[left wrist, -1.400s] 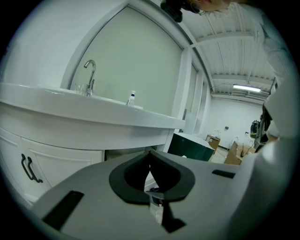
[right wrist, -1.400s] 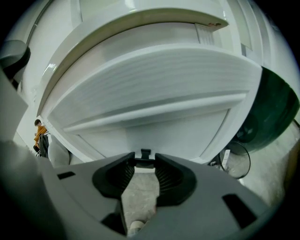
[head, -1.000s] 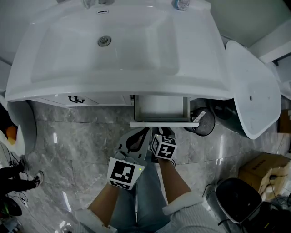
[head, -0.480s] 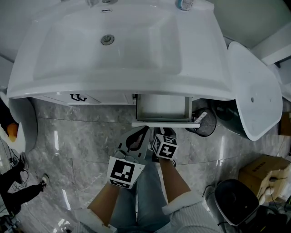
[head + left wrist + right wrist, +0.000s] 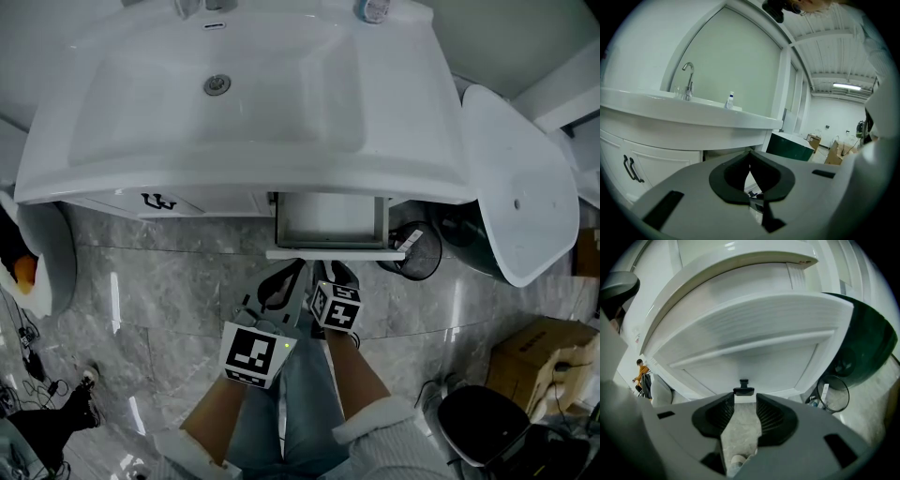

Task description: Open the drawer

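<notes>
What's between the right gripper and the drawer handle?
Only bare grey floor separates the right gripper from the drawer handle, per the right gripper view.

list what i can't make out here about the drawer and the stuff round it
- Drawer interior: head view, its back runs under the sink rim, so what it holds cannot be told.
- Bottle label: left gripper view, too small to read.
- Wire bin contents: head view, partly under the sink, small and dark.
- Cardboard box: head view, cut off by the right edge.
</notes>
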Motion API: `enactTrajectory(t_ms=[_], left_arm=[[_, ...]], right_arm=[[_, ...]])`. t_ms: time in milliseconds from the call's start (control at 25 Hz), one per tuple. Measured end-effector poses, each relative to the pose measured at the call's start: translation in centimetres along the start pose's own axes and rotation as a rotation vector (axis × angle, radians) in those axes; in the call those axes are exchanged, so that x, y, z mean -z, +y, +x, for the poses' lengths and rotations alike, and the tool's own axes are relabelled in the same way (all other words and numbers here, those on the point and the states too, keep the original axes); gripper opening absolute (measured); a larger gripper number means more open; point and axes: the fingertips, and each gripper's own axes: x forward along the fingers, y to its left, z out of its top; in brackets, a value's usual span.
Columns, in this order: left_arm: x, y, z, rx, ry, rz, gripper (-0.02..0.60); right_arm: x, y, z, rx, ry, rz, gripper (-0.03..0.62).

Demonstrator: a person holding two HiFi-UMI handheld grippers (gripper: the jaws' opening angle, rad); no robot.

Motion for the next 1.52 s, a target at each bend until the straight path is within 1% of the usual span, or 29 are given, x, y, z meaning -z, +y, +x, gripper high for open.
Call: enactTrajectory(t_ms=[320, 520, 680, 840, 960, 1160, 1320, 1520], left_arm=[[-1.3, -0.7, -0.8, 0.002, -0.017, 0.003, 0.015], [-3.2, -1.2, -1.5, 0.007, -0.037, 0.009, 0.015], [-5.1, -1.6, -2.4, 0.011, -0.051, 0.017, 0.015], [-7.4, -2.1, -3.6, 0.021, -0.067, 0.026, 0.015], [-9.3, -2.4, -4.4, 0.022, -0.079, 0.035, 0.015], [-13.0, -2.9, -5.6, 0.004, -0.103, 0.007, 0.015], [-16.6, -3.4, -6.9, -0.009, -0.14, -0.012, 0.015], [-20.9, -5.2, -8.3, -0.014, -0.187, -0.032, 0.015]], right_arm=[[0.4, -0.6, -2.7, -0.001, 0.006, -0.003, 0.15], [-1.1, 0.3, -5.8, -0.031, -0.017, -0.021, 0.15], [-3.0, 1.7, -9.0, -0.069, -0.052, -0.008, 0.149], [-6.0, 3.7, -12.6, -0.131, -0.1, 0.028, 0.141], [-9.1, 6.0, -15.7, -0.19, -0.15, 0.024, 0.133], [-15.0, 9.6, -21.3, -0.303, -0.235, -0.018, 0.114], [-19.6, 11.8, -26.0, -0.395, -0.313, -0.071, 0.096], [-23.7, 13.1, -31.5, -0.482, -0.387, -0.151, 0.084]])
